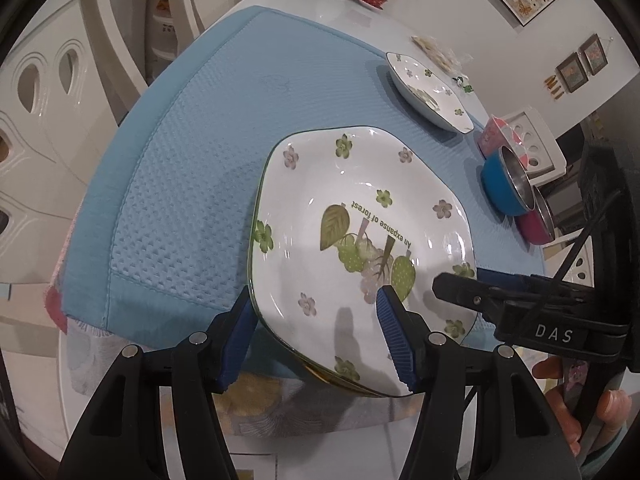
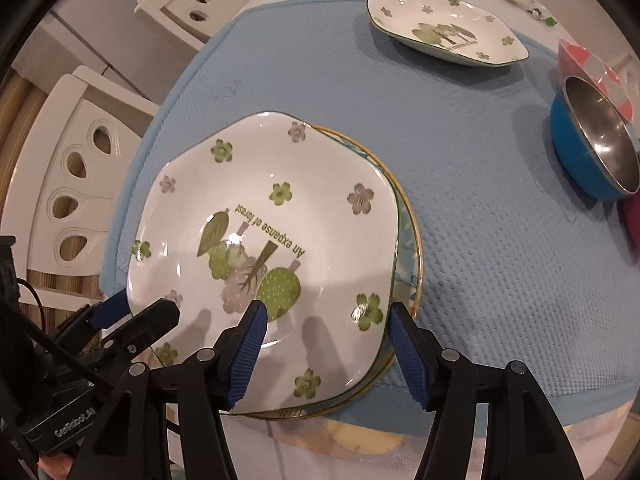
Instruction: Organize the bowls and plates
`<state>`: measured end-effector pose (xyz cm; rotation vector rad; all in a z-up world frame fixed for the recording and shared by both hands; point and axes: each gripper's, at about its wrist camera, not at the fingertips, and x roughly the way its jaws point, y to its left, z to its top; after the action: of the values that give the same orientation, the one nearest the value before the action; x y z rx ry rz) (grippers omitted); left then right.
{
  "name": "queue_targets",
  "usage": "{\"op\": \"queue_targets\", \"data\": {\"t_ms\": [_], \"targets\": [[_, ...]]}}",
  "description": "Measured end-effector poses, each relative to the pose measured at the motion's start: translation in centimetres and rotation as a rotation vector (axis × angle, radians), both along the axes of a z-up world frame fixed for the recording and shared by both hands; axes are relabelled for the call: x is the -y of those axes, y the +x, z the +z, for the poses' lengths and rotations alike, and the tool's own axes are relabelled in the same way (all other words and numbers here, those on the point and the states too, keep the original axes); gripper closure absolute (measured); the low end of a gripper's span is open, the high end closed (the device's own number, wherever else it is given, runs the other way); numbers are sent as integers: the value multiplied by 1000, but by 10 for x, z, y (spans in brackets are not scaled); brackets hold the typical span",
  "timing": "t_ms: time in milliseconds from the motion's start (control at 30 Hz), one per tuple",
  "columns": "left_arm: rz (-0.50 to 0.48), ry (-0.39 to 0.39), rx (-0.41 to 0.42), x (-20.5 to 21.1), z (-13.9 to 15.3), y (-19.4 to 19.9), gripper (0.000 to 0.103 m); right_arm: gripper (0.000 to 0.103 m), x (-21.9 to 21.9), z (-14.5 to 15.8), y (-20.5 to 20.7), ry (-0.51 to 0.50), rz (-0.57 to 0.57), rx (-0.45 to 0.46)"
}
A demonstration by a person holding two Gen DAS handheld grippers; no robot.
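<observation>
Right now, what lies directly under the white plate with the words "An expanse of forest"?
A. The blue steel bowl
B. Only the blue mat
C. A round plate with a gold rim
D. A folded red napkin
C: in the right wrist view a gold-rimmed round plate shows from under the right edge of the printed plate, both on the blue mat.

White flowered plate (image 2: 280, 200) with "An expanse of forest" print is lying face up on a gold-rimmed plate (image 2: 412, 240) at the near edge of the blue mat (image 2: 480, 220). A matching plate (image 2: 444, 28) is sitting far off; blue steel bowl (image 2: 592, 148) and pink bowl (image 1: 538, 220) are standing at right.
</observation>
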<state>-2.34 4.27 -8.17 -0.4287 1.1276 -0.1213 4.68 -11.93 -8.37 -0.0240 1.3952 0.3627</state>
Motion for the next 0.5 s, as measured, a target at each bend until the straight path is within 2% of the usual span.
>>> {"op": "queue_targets", "data": {"t_ms": [67, 300, 433, 500], "targets": [[1, 11, 1, 0, 1, 1, 46, 43, 5, -1, -1, 5, -8, -6], [-36, 140, 12, 10, 14, 6, 46, 43, 38, 20, 4, -4, -74, 49], [-47, 266, 46, 8, 25, 13, 46, 43, 57, 36, 11, -15, -140, 94], [-39, 268, 64, 2, 33, 19, 46, 43, 68, 42, 17, -5, -170, 108]]}}
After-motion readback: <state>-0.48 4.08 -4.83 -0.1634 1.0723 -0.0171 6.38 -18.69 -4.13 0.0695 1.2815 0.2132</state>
